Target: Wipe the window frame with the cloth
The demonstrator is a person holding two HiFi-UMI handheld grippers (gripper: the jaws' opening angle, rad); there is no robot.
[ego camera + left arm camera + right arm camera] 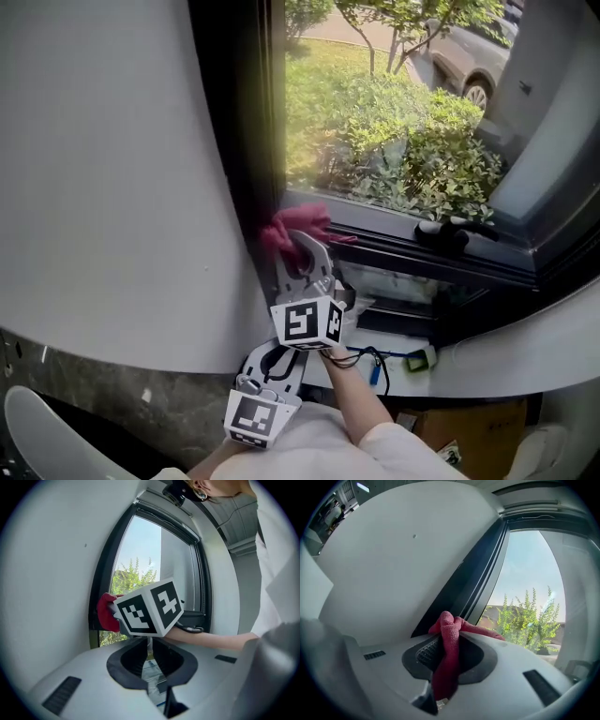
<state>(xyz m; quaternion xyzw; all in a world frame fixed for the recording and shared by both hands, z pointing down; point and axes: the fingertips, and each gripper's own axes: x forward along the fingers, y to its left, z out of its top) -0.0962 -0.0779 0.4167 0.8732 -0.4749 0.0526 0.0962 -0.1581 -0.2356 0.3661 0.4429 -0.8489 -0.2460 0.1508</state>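
The red cloth [298, 228] is bunched against the dark window frame [246, 141], right at its lower left corner where the upright meets the bottom rail. My right tool [305, 255] has it clamped. In the right gripper view the cloth [447, 653] fills the gap between the two jaws, with a knot of it sticking out past the tips towards the window frame [473, 581] and a tail hanging back into the tool [445, 656].

From the left gripper view the cloth [107, 612] shows as a red lump touching the inner edge of the frame's [101, 583] upright. The right tool's marker cube [149, 606] is just on the room side of it, and a bare forearm [211, 639] trails away from the frame.

My left tool [267, 370] hangs below the frame and further into the room, just under the right tool. Its jaws are drawn close together with only a thin slit between them and nothing held there [149, 660]. Its own marker cube [255, 415] sits lowest in the head view, well below the frame.

A plain white wall [112, 169] runs along the left of the frame. Beyond the frame's glass, green shrubs [422, 150] grow on the outside, and a parked car [469, 56] stands further off behind them.
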